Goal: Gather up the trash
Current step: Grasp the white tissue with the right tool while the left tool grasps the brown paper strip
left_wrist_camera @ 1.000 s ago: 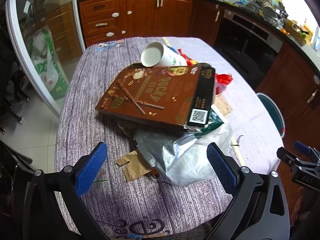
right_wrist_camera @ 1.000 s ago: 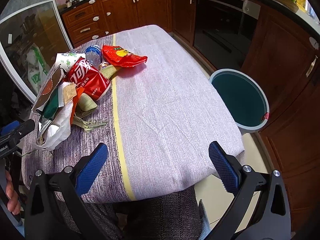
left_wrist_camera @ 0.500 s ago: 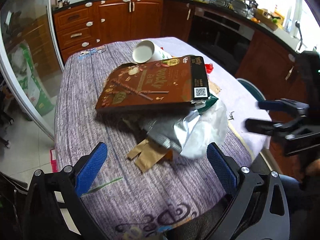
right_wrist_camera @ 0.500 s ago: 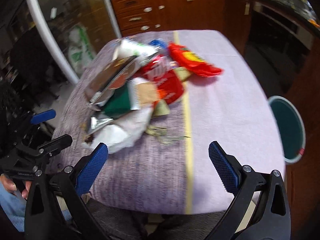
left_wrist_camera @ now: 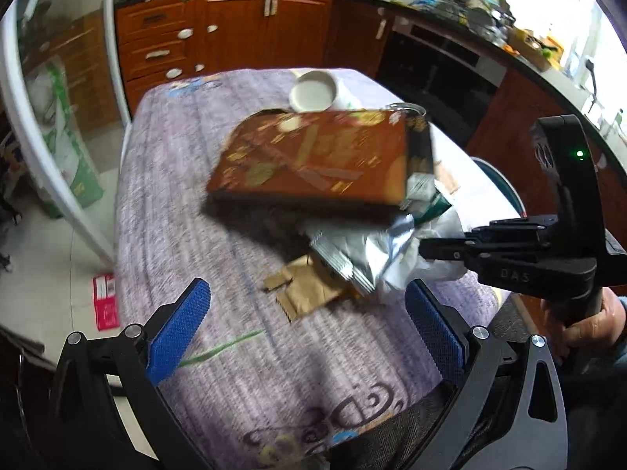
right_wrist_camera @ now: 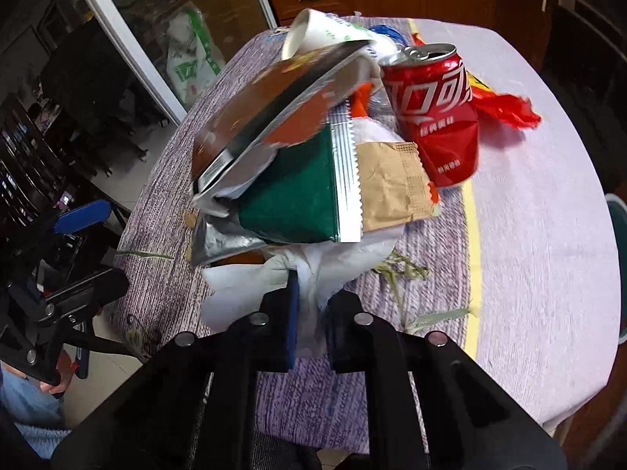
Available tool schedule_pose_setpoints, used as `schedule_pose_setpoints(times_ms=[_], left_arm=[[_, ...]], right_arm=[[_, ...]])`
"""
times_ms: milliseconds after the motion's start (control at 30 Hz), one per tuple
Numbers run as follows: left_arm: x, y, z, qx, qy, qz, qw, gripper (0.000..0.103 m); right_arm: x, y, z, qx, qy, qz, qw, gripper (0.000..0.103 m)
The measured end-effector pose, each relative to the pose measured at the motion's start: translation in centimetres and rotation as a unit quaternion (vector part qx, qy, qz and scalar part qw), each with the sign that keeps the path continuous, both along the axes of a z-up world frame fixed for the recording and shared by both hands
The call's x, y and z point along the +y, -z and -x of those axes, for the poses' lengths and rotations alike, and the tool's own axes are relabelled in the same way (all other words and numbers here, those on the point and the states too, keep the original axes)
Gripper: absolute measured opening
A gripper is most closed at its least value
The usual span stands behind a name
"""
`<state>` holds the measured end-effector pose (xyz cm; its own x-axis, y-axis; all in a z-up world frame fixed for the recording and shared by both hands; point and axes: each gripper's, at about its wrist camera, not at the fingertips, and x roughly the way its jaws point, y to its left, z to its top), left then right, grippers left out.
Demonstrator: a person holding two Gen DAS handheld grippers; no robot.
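Note:
A trash pile lies on the purple-clothed table (left_wrist_camera: 164,203): a brown snack box (left_wrist_camera: 317,160), a silver wrapper (left_wrist_camera: 352,250), a brown paper scrap (left_wrist_camera: 309,293), a white cup (left_wrist_camera: 313,92). In the right wrist view I see the white plastic bag (right_wrist_camera: 333,262), a green wrapper (right_wrist_camera: 294,199), a red cola can (right_wrist_camera: 435,113), a red wrapper (right_wrist_camera: 505,109). My right gripper (right_wrist_camera: 311,313) is shut on the white bag's edge; it also shows in the left wrist view (left_wrist_camera: 427,246). My left gripper (left_wrist_camera: 301,329) is open and empty, short of the pile.
A teal trash bin (right_wrist_camera: 619,215) stands on the floor to the right of the table, its rim also in the left wrist view (left_wrist_camera: 505,192). Wooden kitchen cabinets (left_wrist_camera: 235,31) line the far wall. A glass door (left_wrist_camera: 51,117) is at the left.
My right gripper swung left to the pile and closed on the white plastic bag. My left gripper stayed open and shifted slightly; the view of the pile moved.

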<state>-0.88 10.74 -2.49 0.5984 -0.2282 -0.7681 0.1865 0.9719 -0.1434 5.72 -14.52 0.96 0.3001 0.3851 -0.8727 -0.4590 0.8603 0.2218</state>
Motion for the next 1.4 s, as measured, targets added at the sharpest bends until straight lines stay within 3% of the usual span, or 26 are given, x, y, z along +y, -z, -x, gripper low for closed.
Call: schedule_pose_setpoints(times_ms=[333,600,833,1067,1267,1300,1400], left_arm=[[-5.8,2.2,-2.1,0.026,0.067,-0.006,0.9974,0.099],[-4.1,3.4,-0.9,0.053,0.027,-0.006,0.9982,0.099],[-4.1,1.1,-0.9,0.045,0.011,-0.009,0.9989,0.099],[-9.7,-0.5,-0.6,0.006,0.068,-0.070,0.9952,0.099],[-14.3,-1.3,-3.5,-0.024,0.115,-0.124,0.9853,0.099],[-15.1,-1.2,-4.0,-0.029,0.125,-0.137,0.9823,0.098],[-17.4,-0.5,-5.4,-0.031,0.151,-0.175,0.9724,0.081]], right_arm=[[-7.3,-1.4,1.8,0.002,0.069,-0.015,0.998,0.005],[-11.5,-3.0,1.9,-0.026,0.123,-0.029,0.992,0.005],[-12.8,-6.5,1.5,-0.072,0.137,-0.046,0.987,0.005],[-11.7,-6.9,1.8,-0.078,0.112,-0.047,0.990,0.005],[-12.3,-7.0,1.2,-0.077,0.110,-0.053,0.990,0.005],[-12.3,-7.0,1.0,-0.075,0.108,-0.056,0.990,0.005],[-12.4,-7.4,0.6,-0.073,0.097,-0.064,0.991,0.005]])
